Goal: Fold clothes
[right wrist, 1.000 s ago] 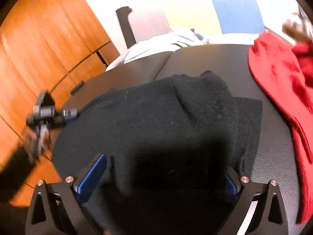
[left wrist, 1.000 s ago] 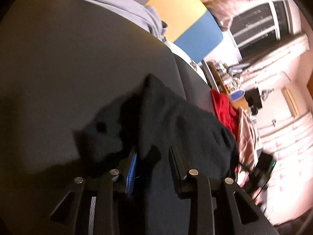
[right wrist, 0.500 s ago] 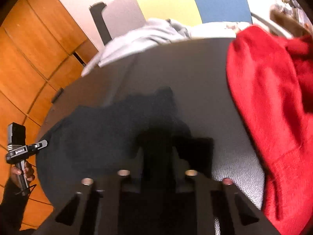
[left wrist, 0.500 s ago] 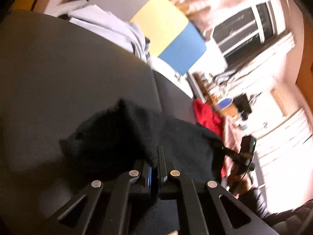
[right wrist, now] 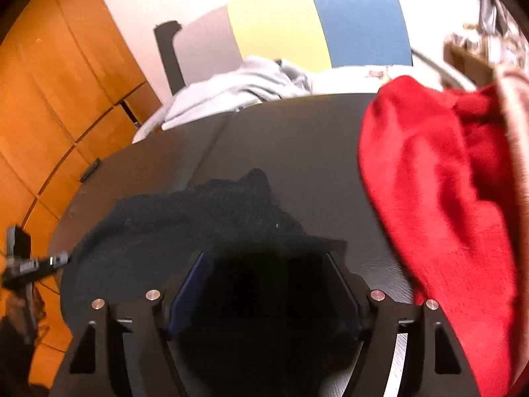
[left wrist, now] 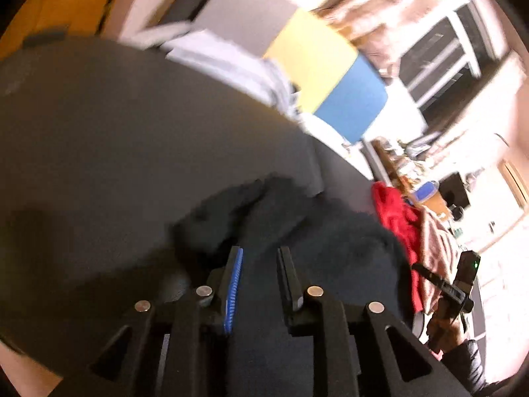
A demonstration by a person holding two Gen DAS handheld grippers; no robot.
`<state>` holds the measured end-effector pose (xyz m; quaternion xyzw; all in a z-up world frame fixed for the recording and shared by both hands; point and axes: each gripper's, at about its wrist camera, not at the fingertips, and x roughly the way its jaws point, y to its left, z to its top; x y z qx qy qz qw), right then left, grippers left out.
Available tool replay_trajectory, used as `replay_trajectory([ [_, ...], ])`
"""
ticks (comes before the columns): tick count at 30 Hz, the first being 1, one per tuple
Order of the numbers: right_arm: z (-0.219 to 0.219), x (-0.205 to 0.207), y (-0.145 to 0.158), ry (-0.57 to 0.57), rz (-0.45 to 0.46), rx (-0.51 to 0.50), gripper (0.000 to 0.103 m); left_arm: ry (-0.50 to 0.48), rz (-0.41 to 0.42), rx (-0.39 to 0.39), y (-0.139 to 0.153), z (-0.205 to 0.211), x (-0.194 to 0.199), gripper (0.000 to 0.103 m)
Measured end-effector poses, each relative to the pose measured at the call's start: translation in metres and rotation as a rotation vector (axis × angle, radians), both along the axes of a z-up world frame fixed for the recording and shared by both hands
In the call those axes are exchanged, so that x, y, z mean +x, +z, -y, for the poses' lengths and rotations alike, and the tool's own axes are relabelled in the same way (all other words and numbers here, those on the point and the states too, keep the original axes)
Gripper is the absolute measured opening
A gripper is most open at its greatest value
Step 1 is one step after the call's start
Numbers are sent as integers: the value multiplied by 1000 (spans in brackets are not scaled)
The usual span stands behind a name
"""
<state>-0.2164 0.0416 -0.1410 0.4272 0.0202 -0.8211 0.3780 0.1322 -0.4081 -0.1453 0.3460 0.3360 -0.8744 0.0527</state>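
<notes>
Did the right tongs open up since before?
Yes. The right tongs were shut on the black garment half a second ago; now the fingers stand wide apart over it.

Light: warm indoor, dim on tabletop [left wrist: 99, 125]
Glare: window [left wrist: 443, 53] side blown out pink-white
Shadow: dark patch on black garment [right wrist: 211, 218], detail lost
Blur: motion smear, worst in left wrist view
Distortion: fisheye bend, black vignette corners

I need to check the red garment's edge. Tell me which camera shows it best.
The right wrist view: the red garment fills its right side, its edge lying on the dark table. The left wrist view shows only a small red patch behind the black garment.
</notes>
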Motion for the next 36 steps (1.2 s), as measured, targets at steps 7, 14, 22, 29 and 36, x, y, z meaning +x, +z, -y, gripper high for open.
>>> replay_trajectory([
  [7,10,82,-7,246,9,85,73,-200,30,-105,-1,-53,-60,25],
  [14,-15,126,-41,232,-35,286,77,-144,90,-6,-46,-49,-32,15],
  [22,7,113,-14,269,-46,284,84,-121,26,-117,-4,-42,-33,25],
  [29,68,76,13,285,-121,180,93,-176,82,-90,-5,7,-80,40],
  [36,91,57,4,244,-100,166,93,-334,218,114,-49,25,-136,43],
])
